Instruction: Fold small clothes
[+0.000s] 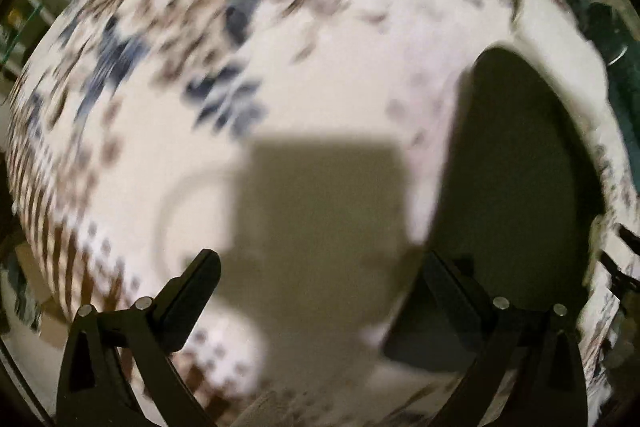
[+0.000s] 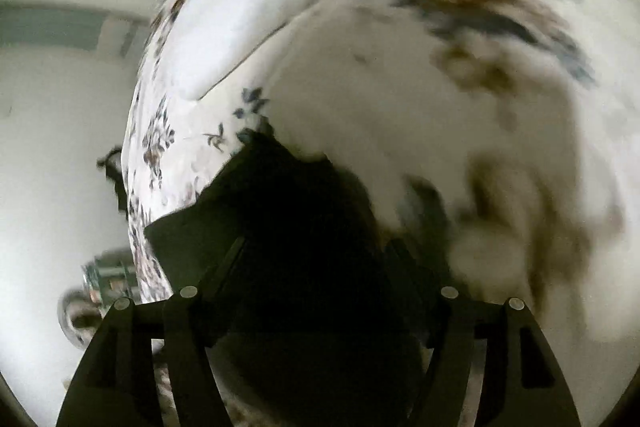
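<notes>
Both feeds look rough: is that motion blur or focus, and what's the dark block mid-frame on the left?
Left wrist: the bedspread print is smeared in streaks, so motion blur; the block is a shadow. Right wrist: blur on the right side, sharp flowers at left, the dark garment underexposed.

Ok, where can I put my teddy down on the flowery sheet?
On the plain white stretch of sheet, between the blue-and-brown flowers and the dark cloth. Near the right jaws it's crowded: the dark cloth is bunched there, with a white fold beyond it. The pictures are blurry.
</notes>
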Motion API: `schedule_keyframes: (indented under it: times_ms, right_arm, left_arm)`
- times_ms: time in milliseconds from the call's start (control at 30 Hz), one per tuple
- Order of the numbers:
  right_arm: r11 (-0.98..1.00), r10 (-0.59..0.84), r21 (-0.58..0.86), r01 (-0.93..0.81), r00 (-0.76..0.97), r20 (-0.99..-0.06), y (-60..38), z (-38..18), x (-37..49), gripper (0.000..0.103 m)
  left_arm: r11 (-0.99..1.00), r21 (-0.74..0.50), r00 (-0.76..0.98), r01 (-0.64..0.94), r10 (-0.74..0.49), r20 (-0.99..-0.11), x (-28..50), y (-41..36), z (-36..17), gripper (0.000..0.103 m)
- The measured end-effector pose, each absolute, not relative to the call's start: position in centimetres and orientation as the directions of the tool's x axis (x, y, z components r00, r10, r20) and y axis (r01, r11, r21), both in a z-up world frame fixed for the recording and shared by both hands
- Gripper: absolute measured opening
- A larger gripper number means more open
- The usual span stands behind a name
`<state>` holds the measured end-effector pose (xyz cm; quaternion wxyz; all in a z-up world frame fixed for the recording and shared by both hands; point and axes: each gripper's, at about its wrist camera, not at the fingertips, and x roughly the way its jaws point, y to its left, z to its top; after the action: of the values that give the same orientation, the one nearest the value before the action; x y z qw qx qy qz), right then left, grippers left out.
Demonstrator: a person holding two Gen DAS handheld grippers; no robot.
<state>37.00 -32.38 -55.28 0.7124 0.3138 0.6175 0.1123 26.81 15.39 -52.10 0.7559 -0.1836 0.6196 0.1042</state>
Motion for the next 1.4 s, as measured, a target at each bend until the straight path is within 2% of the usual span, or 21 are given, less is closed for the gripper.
schedule_keyframes:
  times_ms: [33, 100, 133, 167, 367, 533, 600, 633, 667, 700, 767, 833, 867, 933, 967, 1000, 1133, 1200, 1267, 1333, 1400]
  right_arm:
    - [0.771, 0.575, 0.606, 0.195, 0.196, -0.795, -31.6, -56.0, 38.3, 0.070]
    - [0.769, 0.610, 0.633, 0.088, 0.197, -0.768, -29.9, -56.2, 39.9, 0.052]
    - [0.803, 0.579, 0.595, 0.029, 0.195, -0.791, -29.0, -55.8, 40.6, 0.012]
    - [0.825, 0.554, 0.565, 0.010, 0.188, -0.811, -28.3, -55.6, 41.0, 0.006]
    - [0.834, 0.504, 0.547, 0.072, 0.302, -0.809, -28.9, -53.1, 43.9, 0.005]
    - [0.837, 0.527, 0.537, 0.106, 0.114, -0.842, -28.5, -56.0, 46.8, 0.009]
    - [0.797, 0.574, 0.584, 0.154, 0.108, -0.812, -29.4, -56.6, 46.5, 0.023]
    - [0.772, 0.597, 0.606, 0.192, 0.111, -0.795, -30.5, -56.7, 46.0, 0.049]
    - [0.746, 0.619, 0.630, 0.216, 0.124, -0.776, -31.4, -56.9, 45.4, 0.067]
    - [0.725, 0.638, 0.650, 0.227, 0.131, -0.758, -31.7, -57.2, 45.1, 0.069]
    - [0.680, 0.696, 0.690, 0.247, 0.076, -0.714, -31.7, -58.9, 44.6, 0.070]
    - [0.667, 0.720, 0.706, 0.237, 0.041, -0.693, -30.8, -60.0, 44.3, 0.069]
    - [0.662, 0.724, 0.716, 0.219, 0.059, -0.687, -30.4, -59.8, 44.2, 0.058]
    - [0.678, 0.707, 0.718, 0.159, 0.126, -0.696, -29.8, -58.5, 44.2, 0.014]
    - [0.702, 0.685, 0.701, 0.125, 0.154, -0.712, -29.4, -57.6, 44.4, 0.012]
    - [0.754, 0.621, 0.648, 0.106, 0.204, -0.757, -29.2, -56.7, 44.8, 0.003]
    - [0.776, 0.594, 0.603, 0.188, 0.107, -0.798, -28.9, -59.0, 46.7, 0.004]
    - [0.779, 0.597, 0.593, 0.203, 0.049, -0.801, -29.5, -58.7, 46.4, 0.017]
    - [0.784, 0.592, 0.582, 0.218, 0.024, -0.806, -30.8, -57.6, 44.9, 0.053]
    - [0.784, 0.589, 0.575, 0.235, 0.012, -0.808, -32.3, -56.2, 42.3, 0.056]
    - [0.788, 0.587, 0.559, 0.258, -0.039, -0.809, -33.8, -55.6, 38.6, 0.056]
  left_arm:
    - [0.911, -0.163, 0.228, -0.378, -0.079, -0.970, 28.0, 15.1, -52.0, 0.103]
    - [0.912, -0.195, 0.265, -0.361, -0.100, -0.959, 30.1, 14.3, -51.9, 0.103]
    - [0.914, -0.206, 0.285, -0.349, -0.105, -0.953, 31.5, 14.0, -51.6, 0.103]
    - [0.918, -0.210, 0.299, -0.336, -0.107, -0.948, 32.8, 13.7, -51.5, 0.103]
    - [0.923, -0.259, 0.340, -0.283, -0.156, -0.927, 38.1, 13.3, -51.8, 0.103]
    - [0.913, -0.295, 0.298, -0.281, -0.209, -0.931, 40.7, 12.6, -53.4, 0.103]
    - [0.894, -0.349, 0.287, -0.281, -0.269, -0.920, 41.2, 12.4, -54.3, 0.092]
    - [0.878, -0.383, 0.296, -0.286, -0.299, -0.907, 41.6, 12.6, -54.6, 0.076]
    - [0.861, -0.421, 0.319, -0.286, -0.329, -0.889, 41.7, 12.7, -54.7, 0.043]
    - [0.842, -0.455, 0.336, -0.290, -0.356, -0.872, 41.7, 12.9, -54.7, 0.031]
    - [0.817, -0.481, 0.365, -0.317, -0.363, -0.857, 41.7, 13.5, -54.6, 0.021]
    - [0.792, -0.507, 0.377, -0.341, -0.379, -0.845, 41.6, 14.0, -54.9, 0.019]
    - [0.773, -0.523, 0.382, -0.358, -0.390, -0.838, 41.5, 14.4, -55.1, 0.018]
    - [0.725, -0.560, 0.390, -0.402, -0.417, -0.821, 41.3, 15.3, -55.7, 0.017]
    - [0.700, -0.573, 0.394, -0.425, -0.427, -0.814, 41.3, 15.8, -56.1, 0.017]
    - [0.681, -0.583, 0.397, -0.444, -0.434, -0.809, 41.4, 16.2, -56.6, 0.016]
    - [0.697, -0.570, 0.382, -0.435, -0.431, -0.818, 41.6, 16.0, -56.6, 0.018]
    - [0.732, -0.541, 0.348, -0.415, -0.422, -0.837, 41.6, 15.7, -55.5, 0.022]
    - [0.768, -0.514, 0.343, -0.382, -0.399, -0.851, 40.9, 15.5, -53.9, 0.028]
    - [0.826, -0.450, 0.359, -0.339, -0.328, -0.874, 39.5, 15.0, -51.8, 0.028]
    - [0.885, -0.350, 0.361, -0.308, -0.231, -0.903, 37.7, 14.3, -50.4, 0.036]
